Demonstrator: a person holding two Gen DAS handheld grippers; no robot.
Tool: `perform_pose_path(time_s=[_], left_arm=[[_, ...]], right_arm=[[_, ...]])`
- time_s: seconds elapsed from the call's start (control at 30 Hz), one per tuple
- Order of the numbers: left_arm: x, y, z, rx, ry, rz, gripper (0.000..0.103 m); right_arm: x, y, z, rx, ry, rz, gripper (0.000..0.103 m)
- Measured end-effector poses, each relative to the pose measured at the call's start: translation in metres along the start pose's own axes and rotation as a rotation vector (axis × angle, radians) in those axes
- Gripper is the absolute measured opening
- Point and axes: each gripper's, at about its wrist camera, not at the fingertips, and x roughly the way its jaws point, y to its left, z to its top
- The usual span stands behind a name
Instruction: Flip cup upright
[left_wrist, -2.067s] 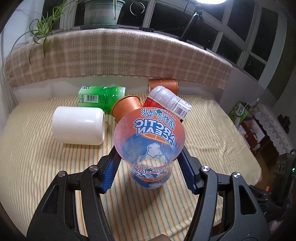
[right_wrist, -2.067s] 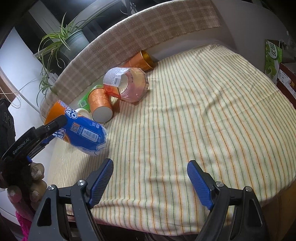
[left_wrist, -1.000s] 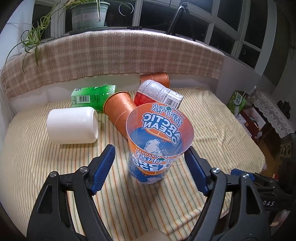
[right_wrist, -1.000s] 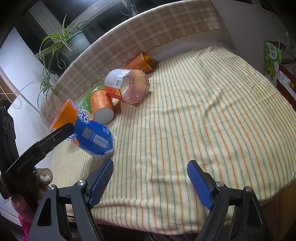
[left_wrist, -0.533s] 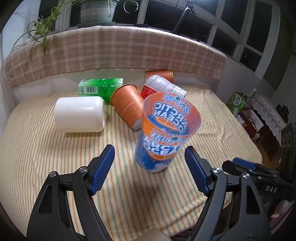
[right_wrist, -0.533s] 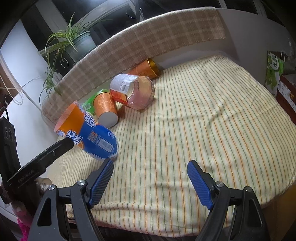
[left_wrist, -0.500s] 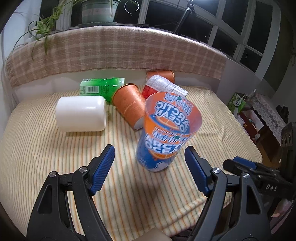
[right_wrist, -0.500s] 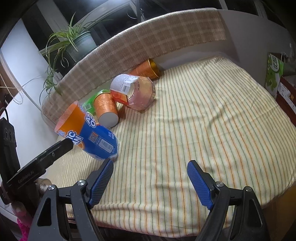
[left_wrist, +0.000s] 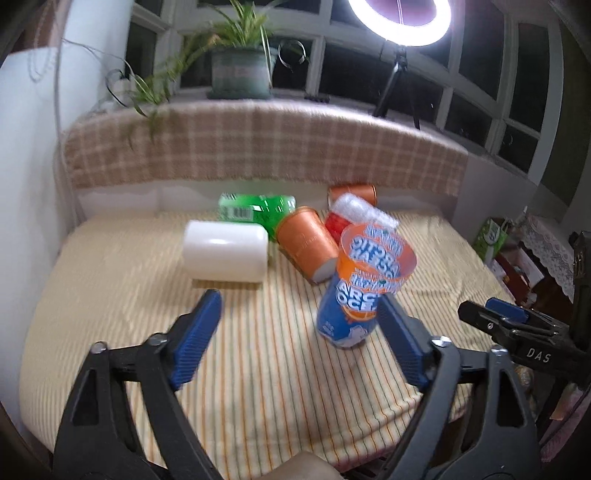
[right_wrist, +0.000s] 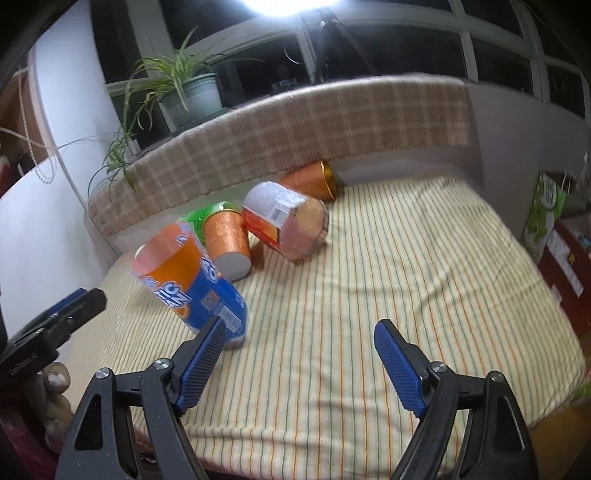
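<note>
The orange-and-blue Arctic Ocean cup (left_wrist: 360, 288) stands mouth up on the striped cloth, leaning a little, right of centre in the left wrist view. It also shows in the right wrist view (right_wrist: 194, 284) at the left. My left gripper (left_wrist: 299, 332) is open and empty, pulled back, with the cup just inside its right finger. My right gripper (right_wrist: 295, 354) is open and empty over the cloth, with the cup beside its left finger.
Behind the cup lie a white cylinder (left_wrist: 226, 255), a green bottle (left_wrist: 255, 210), an orange cup (left_wrist: 308, 243), a red-labelled clear container (right_wrist: 286, 225) and a second orange cup (right_wrist: 312, 181). A plaid backrest (left_wrist: 258, 147) bounds the far side. Boxes (right_wrist: 546, 210) stand off the right edge.
My left gripper let go of the Arctic Ocean cup and drew back and up. The cup now stands free on the cloth. My right gripper tilted up a little.
</note>
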Motion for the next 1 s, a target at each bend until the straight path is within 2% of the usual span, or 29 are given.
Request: perform_pose_path(time_s=[0.1,0.17,0.27,0.5,1.0], left_arm=[[-0.015,0.001,0.001,-0.002,-0.062,0.039,0.094],[-0.025,0.003,0.002,-0.007,-0.105,0.066,0.102],[-0.038,0.004,0.003,-0.006,-0.170,0.105,0.103],[-0.051,0.003,0.004,0.029,-0.252,0.179,0.103],[-0.056,-0.001,0.000,0.038,-0.268,0.209,0.103]], right_arm=[[-0.007,0.009,0.002,-0.036,-0.040,-0.010,0.093],[-0.012,0.015,0.004,-0.061,-0.073,-0.023,0.096],[-0.021,0.023,0.006,-0.096,-0.132,-0.046,0.102],[-0.034,0.032,0.009,-0.134,-0.219,-0.089,0.103],[-0.037,0.031,0.010,-0.135,-0.254,-0.121,0.103]])
